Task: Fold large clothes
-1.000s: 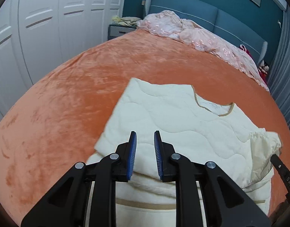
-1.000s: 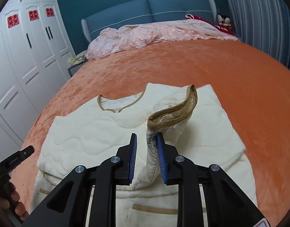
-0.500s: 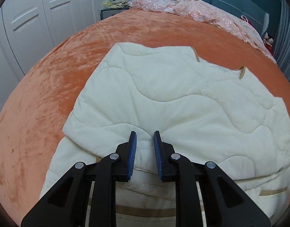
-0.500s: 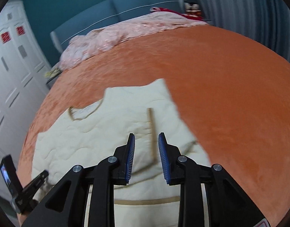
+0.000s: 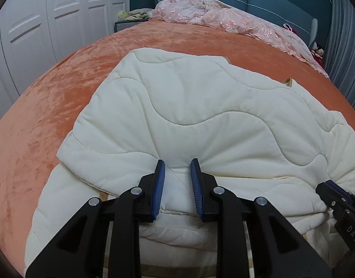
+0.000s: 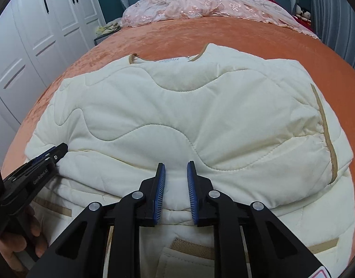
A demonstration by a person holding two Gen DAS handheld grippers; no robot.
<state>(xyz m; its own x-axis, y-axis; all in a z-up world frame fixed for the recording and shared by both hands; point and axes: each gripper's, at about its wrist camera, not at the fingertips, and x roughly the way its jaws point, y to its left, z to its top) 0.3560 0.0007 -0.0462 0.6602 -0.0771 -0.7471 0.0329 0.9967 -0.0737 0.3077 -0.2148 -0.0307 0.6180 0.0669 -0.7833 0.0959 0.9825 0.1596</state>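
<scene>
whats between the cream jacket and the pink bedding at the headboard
Only bare orange bedspread between the cream jacket and the pink bedding; both wrist views show it.
</scene>
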